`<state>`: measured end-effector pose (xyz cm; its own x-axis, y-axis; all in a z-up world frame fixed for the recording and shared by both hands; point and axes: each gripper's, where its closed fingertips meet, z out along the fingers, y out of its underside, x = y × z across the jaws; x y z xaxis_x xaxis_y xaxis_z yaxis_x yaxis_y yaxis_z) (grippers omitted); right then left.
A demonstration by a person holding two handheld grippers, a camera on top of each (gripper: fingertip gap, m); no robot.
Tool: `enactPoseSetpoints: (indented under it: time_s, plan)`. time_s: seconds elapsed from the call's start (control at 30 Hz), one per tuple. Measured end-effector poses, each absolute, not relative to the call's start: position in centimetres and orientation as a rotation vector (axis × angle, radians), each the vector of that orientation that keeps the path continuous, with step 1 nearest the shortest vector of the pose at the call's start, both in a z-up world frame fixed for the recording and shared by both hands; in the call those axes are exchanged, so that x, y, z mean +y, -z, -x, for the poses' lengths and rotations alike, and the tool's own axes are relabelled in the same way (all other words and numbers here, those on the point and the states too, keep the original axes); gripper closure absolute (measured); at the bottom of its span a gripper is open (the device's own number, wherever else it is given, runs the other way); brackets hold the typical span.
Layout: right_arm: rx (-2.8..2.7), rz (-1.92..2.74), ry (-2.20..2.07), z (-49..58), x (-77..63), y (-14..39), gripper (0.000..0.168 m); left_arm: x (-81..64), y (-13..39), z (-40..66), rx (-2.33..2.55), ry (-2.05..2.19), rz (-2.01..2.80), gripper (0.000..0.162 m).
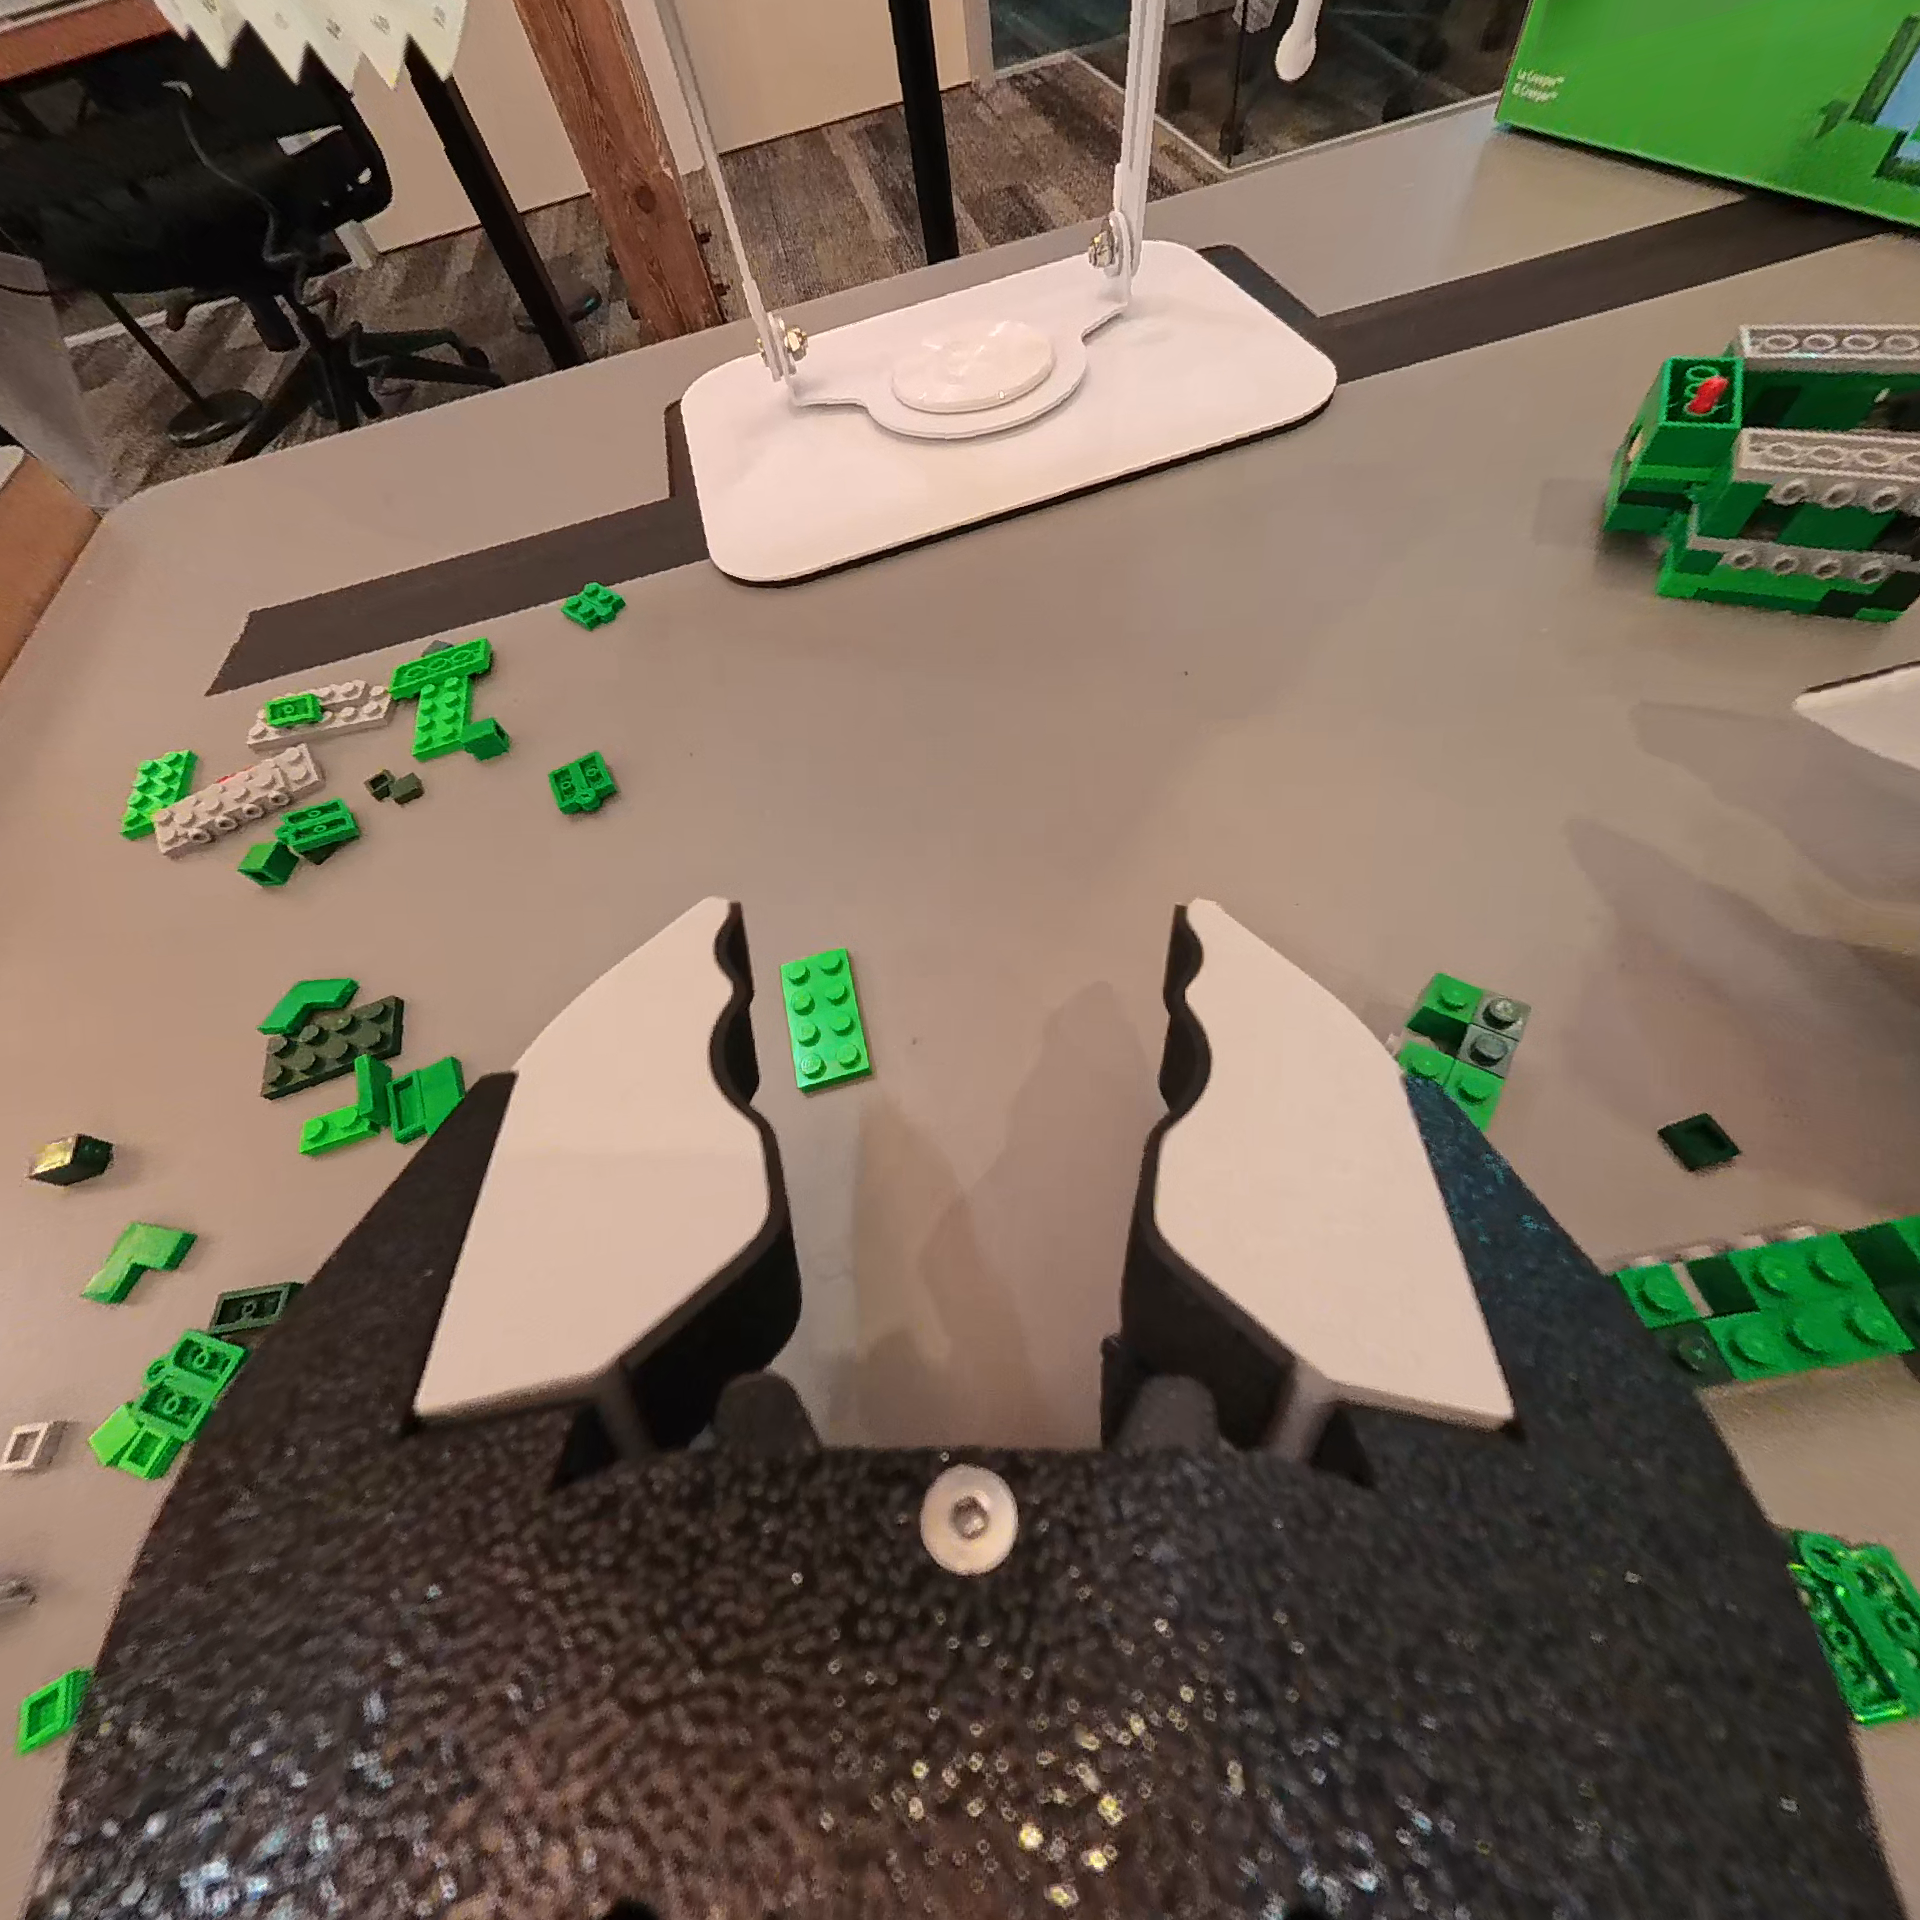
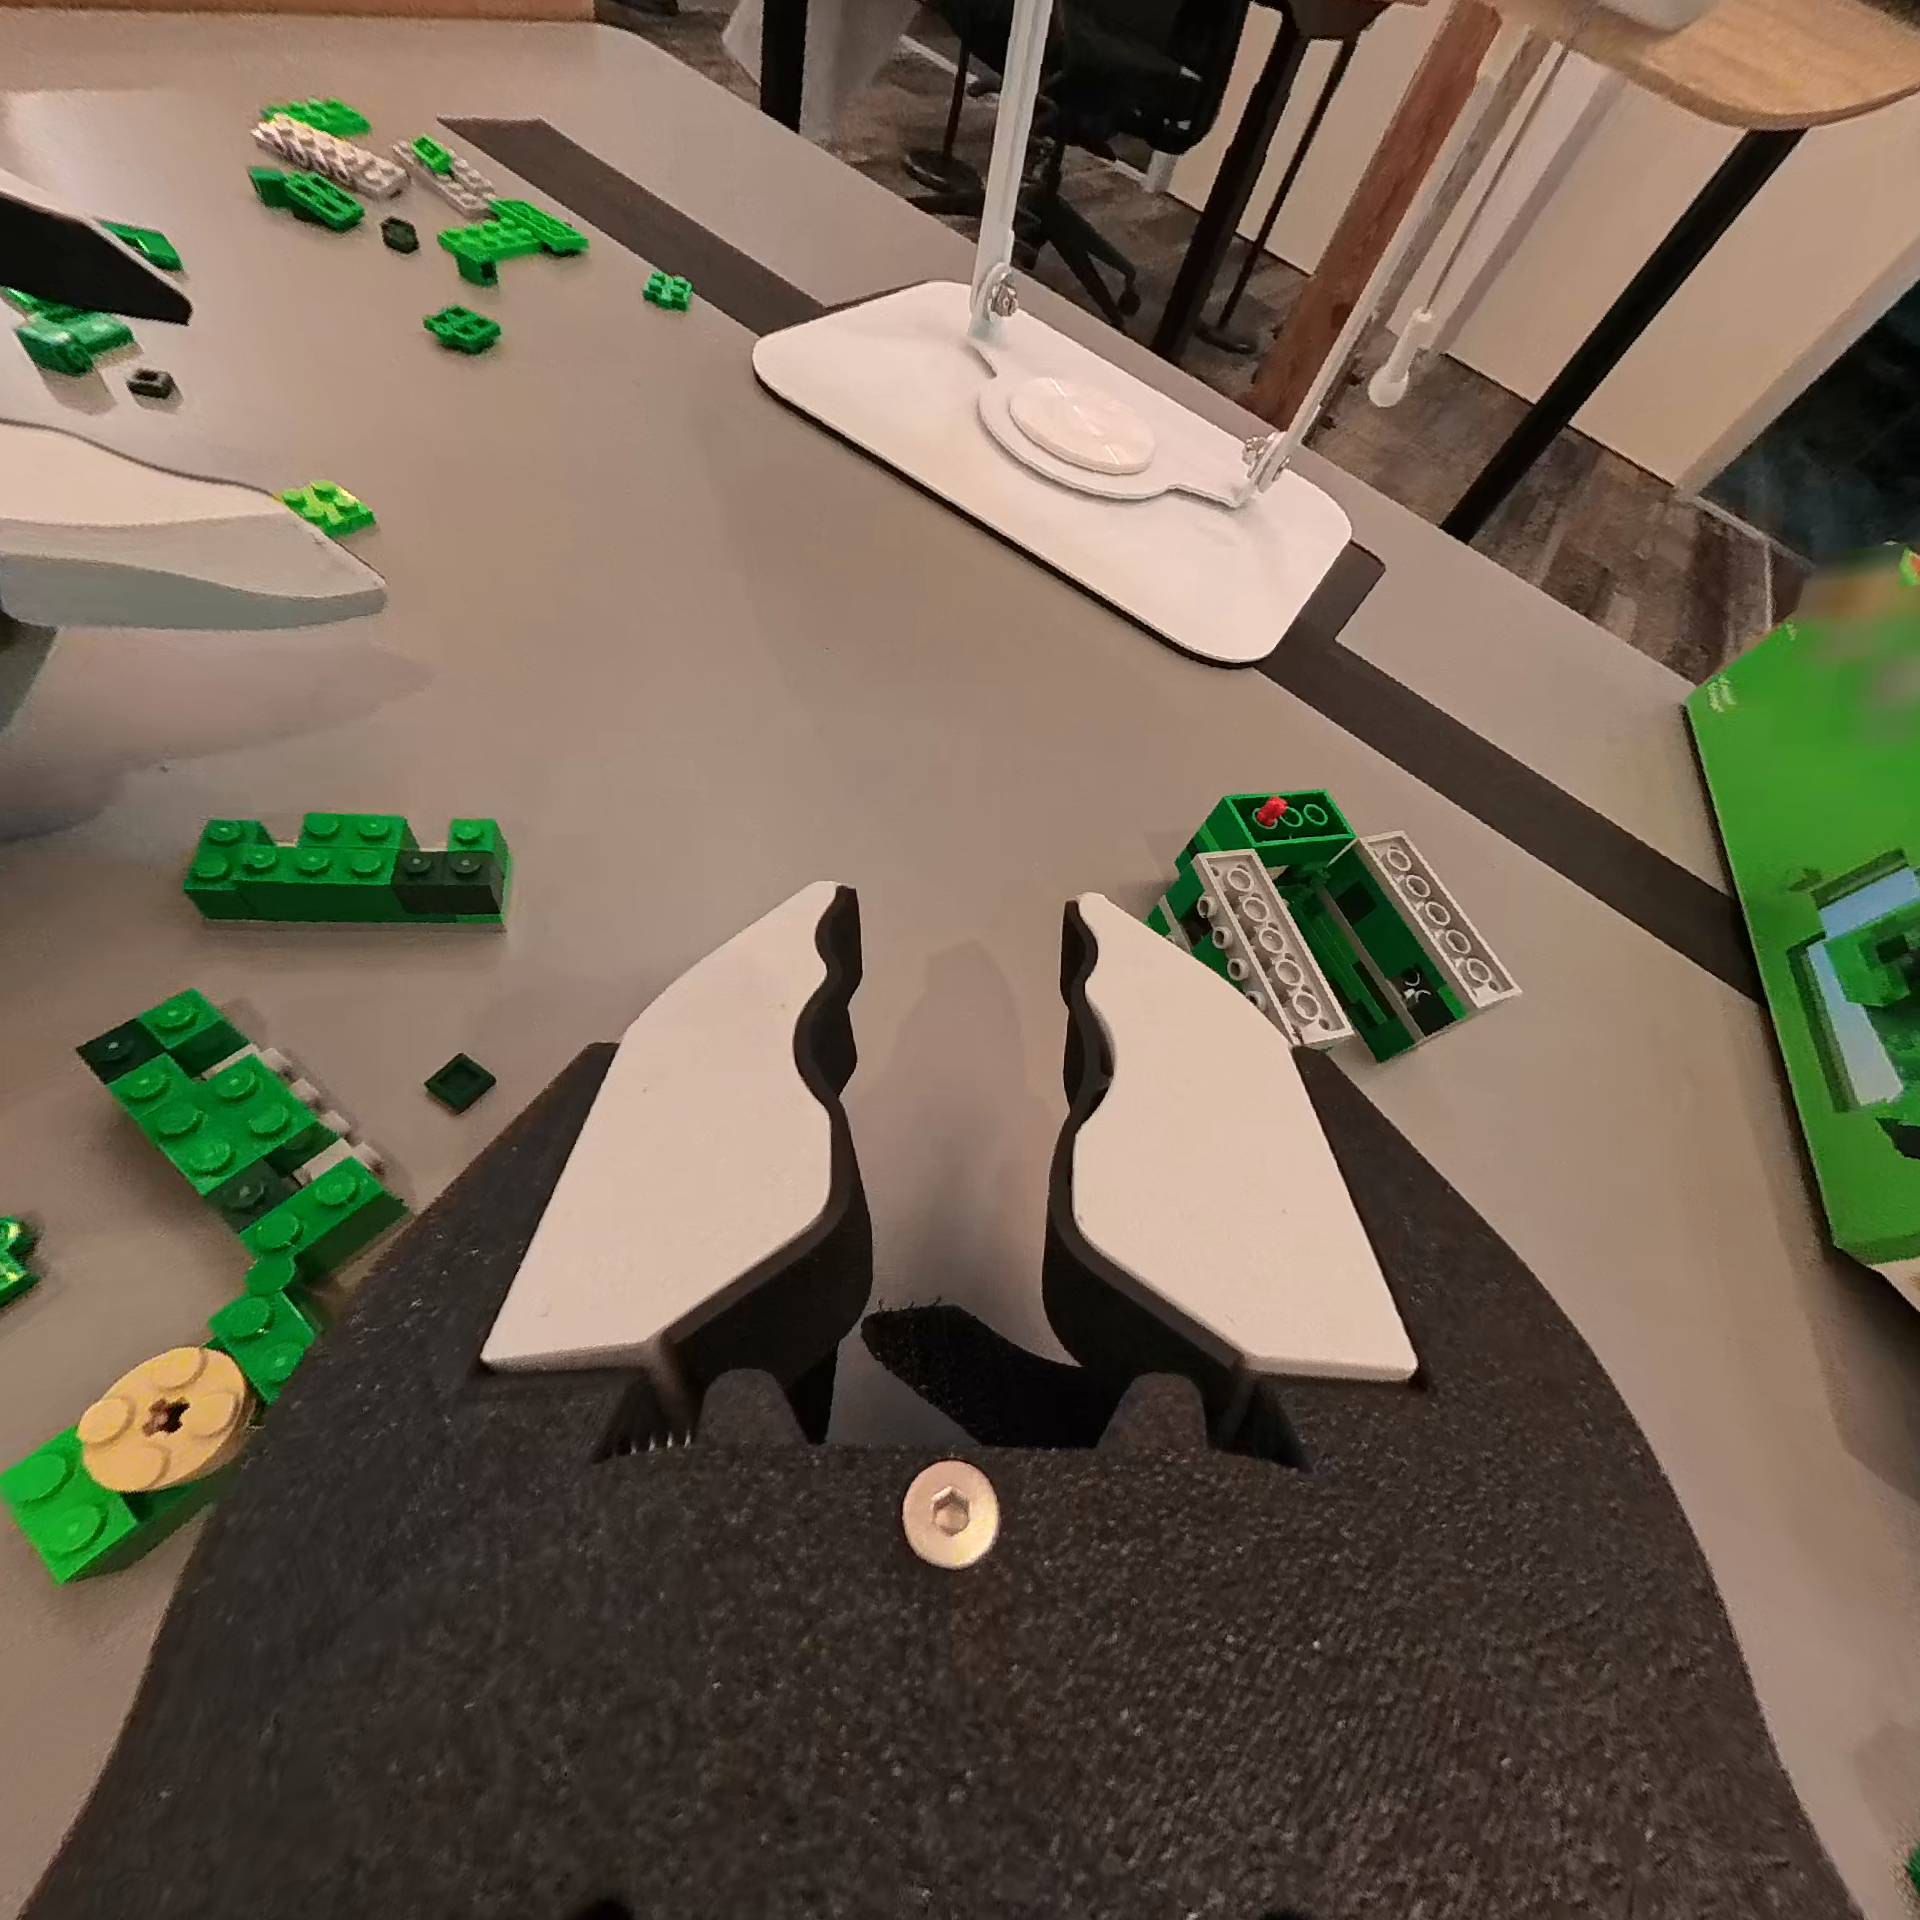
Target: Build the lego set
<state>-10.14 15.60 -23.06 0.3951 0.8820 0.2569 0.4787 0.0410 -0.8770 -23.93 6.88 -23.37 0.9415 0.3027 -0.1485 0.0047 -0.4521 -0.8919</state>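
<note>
My left gripper (image 1: 956,920) is open and empty above the grey table. A bright green 2x4 plate (image 1: 826,1020) lies flat between its fingers, close to the left one. My right gripper (image 2: 961,904) is open and empty. A green and grey partly built block (image 2: 1335,925) lies on its side just past its right finger; it also shows in the left wrist view (image 1: 1782,488). A stepped green brick assembly (image 2: 348,871) and a longer green assembly with a tan round plate (image 2: 208,1164) lie to the right gripper's left. The left gripper's fingers (image 2: 187,540) show at the far left of the right wrist view.
Loose green, dark green and grey pieces (image 1: 312,748) are scattered at the table's left. A white lamp base (image 1: 1008,416) stands at the back centre on a black strip. A green set box (image 2: 1829,935) lies at the right edge. Chairs and table legs stand beyond the table.
</note>
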Motion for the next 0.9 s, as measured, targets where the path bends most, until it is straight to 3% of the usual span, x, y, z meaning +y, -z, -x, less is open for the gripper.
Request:
enactPoseSetpoints:
  time_s: [0.13, 0.27, 0.4, 0.53, 0.9]
  plan:
    - [-1.202, 1.593, -0.532, 10.0, 15.6, 22.6, 0.140, 6.8, 23.0, 24.0, -0.214, -0.368, 1.994, 0.100]
    - [-1.168, 1.602, -0.601, 9.8, 15.7, 22.2, 0.152, 6.9, 23.1, 23.8, -0.202, -0.353, 1.998, 0.132]
    - [-1.150, 1.604, -0.654, 9.7, 15.7, 21.9, 0.168, 6.9, 23.1, 23.7, -0.197, -0.351, 1.998, 0.141]
    - [-1.152, 1.597, -0.655, 9.7, 15.6, 21.8, 0.168, 6.9, 23.1, 23.6, -0.192, -0.340, 1.997, 0.158]
    - [-1.211, 1.566, -0.661, 10.0, 14.9, 22.0, 0.168, 7.0, 23.2, 23.5, -0.178, -0.345, 2.008, 0.162]
